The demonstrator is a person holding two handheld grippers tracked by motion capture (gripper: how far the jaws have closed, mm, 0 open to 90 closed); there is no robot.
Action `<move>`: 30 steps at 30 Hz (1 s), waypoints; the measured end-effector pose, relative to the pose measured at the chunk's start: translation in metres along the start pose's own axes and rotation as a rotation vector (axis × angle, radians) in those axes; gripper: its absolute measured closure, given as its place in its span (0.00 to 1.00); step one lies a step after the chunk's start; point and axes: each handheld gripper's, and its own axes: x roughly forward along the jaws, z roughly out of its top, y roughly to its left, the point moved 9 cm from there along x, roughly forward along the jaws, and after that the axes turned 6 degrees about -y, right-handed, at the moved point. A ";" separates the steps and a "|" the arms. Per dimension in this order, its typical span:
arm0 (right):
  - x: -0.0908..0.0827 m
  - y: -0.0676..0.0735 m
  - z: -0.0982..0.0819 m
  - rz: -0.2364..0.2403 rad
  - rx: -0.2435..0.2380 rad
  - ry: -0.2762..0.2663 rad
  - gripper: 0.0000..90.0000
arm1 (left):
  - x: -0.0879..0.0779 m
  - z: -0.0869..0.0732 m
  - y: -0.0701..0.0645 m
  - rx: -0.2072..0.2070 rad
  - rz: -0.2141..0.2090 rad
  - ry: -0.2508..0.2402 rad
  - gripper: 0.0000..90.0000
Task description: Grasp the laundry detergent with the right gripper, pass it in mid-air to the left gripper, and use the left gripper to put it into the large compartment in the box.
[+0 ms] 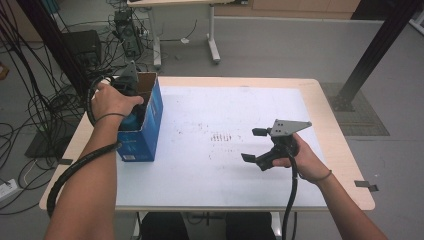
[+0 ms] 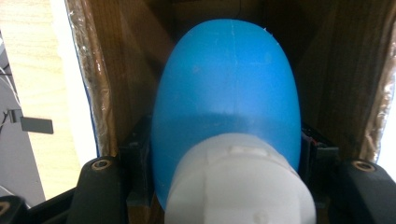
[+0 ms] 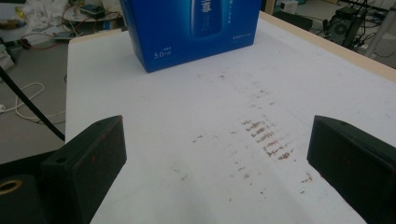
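- Your left gripper (image 1: 131, 87) is down inside the open blue box (image 1: 145, 131), which stands near the table's left edge toward the far corner. Its fingers are clenched on a blue bottle (image 2: 226, 88) with a white cap (image 2: 238, 182); the bottle sits between the box's brown inner walls.
- The grip is low on the rounded body, just by the cap. If you tilt your wrist, the smooth plastic could slide between the fingers (image 2: 137, 158) and the bottle could drop crooked into the box.
- The box looks narrow around the bottle. Any sideways pull would likely drag the bottle or your gripper against the cardboard wall and tip the box, or push it toward the table's left edge, since nothing steadies it.
- The cable (image 1: 75, 167) from your left gripper hangs along the left edge; I judge it could snag there and jerk your hand.
- Your right gripper (image 1: 254, 145) hovers over the white sheet (image 1: 220, 175) nearer the table's right edge, fingers released and holding nothing, well apart from the box, so it cannot brace it from there.
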 end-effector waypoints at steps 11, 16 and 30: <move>-0.002 -0.001 -0.001 -0.004 0.002 0.002 0.05 | 0.000 -0.001 0.000 -0.002 0.001 -0.001 0.42; -0.001 0.000 -0.003 -0.005 0.005 0.003 0.05 | 0.000 0.000 -0.001 -0.004 0.003 -0.002 0.42; -0.002 -0.001 -0.002 -0.006 0.003 0.002 0.05 | 0.000 0.000 -0.003 -0.003 0.008 0.000 0.42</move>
